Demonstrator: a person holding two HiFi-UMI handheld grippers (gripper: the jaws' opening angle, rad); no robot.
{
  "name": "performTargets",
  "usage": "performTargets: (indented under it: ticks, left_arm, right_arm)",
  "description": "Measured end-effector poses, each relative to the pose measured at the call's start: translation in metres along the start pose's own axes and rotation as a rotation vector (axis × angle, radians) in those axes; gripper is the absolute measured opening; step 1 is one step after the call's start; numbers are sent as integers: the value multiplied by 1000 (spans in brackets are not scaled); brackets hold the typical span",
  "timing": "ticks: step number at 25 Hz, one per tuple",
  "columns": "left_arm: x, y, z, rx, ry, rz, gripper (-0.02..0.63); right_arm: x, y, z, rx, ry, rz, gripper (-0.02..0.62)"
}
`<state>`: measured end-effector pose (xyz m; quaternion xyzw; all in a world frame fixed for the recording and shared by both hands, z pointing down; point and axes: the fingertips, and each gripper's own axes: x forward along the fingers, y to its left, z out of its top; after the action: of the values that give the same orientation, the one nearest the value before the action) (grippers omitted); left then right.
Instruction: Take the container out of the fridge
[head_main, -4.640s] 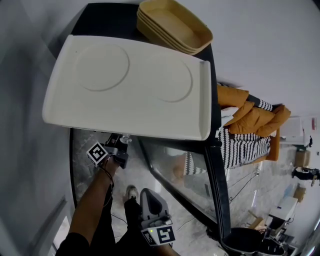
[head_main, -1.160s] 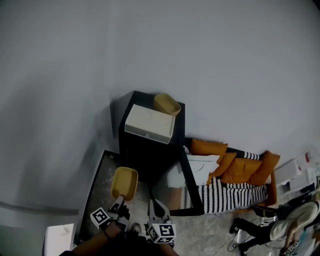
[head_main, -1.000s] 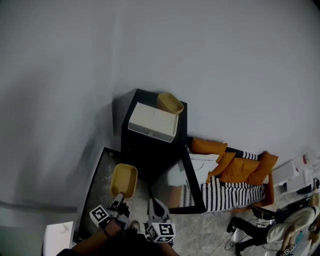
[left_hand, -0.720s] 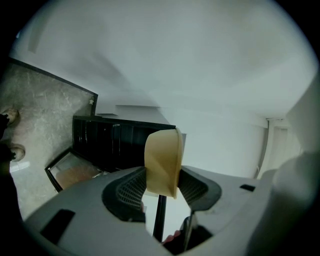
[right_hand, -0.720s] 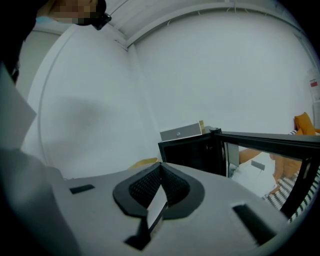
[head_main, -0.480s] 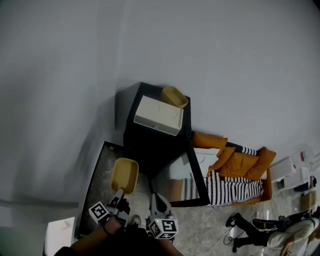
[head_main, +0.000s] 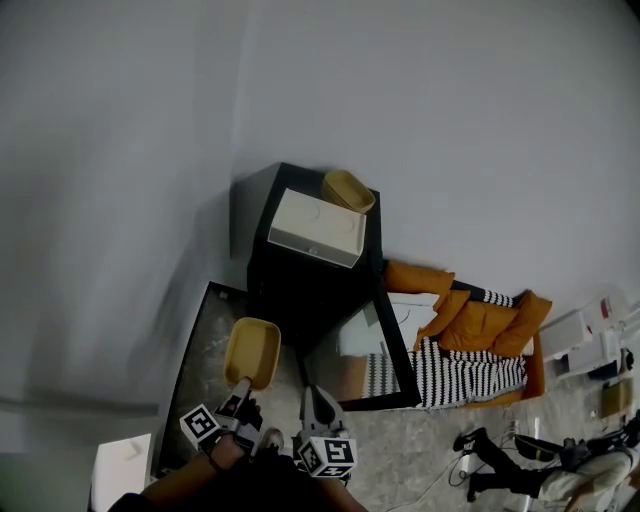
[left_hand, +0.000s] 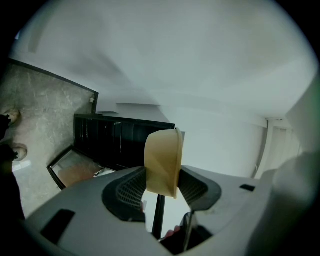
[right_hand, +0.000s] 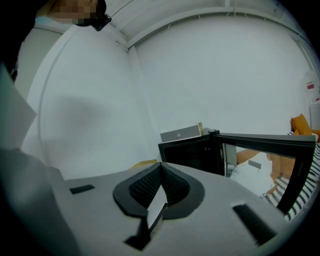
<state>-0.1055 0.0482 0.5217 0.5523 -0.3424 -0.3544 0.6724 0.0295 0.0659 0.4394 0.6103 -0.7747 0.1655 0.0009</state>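
Note:
A yellow container (head_main: 251, 352) hangs in front of the black fridge (head_main: 300, 275), clear of its open glass door (head_main: 385, 362). My left gripper (head_main: 238, 392) is shut on the container's near rim. In the left gripper view the container (left_hand: 162, 160) stands on edge between the two pads of the left gripper (left_hand: 162, 184), with the fridge (left_hand: 115, 145) behind it. My right gripper (head_main: 311, 397) sits just right of the left one, shut with nothing in it. The right gripper view shows its pads (right_hand: 147, 185) meeting, the fridge (right_hand: 192, 150) and its door (right_hand: 270, 142) beyond.
On top of the fridge lie a white tray (head_main: 318, 228) and a stack of yellow containers (head_main: 347, 190). Orange cushions (head_main: 480, 325) and striped fabric (head_main: 460, 370) lie right of the door. A white object (head_main: 120, 470) sits at the lower left. A pale wall rises behind.
Several seconds ago my left gripper was reaching under the tray close to the fridge; now I stand back with the container out. Over the last second the grip has held and little has moved.

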Motion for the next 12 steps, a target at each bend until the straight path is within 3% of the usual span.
performTargets:
  ticks: [12]
  left_arm:
    - [-5,3,-5,0,6,7,189]
  right_arm:
    - [-5,1,0,-3,0,5,0]
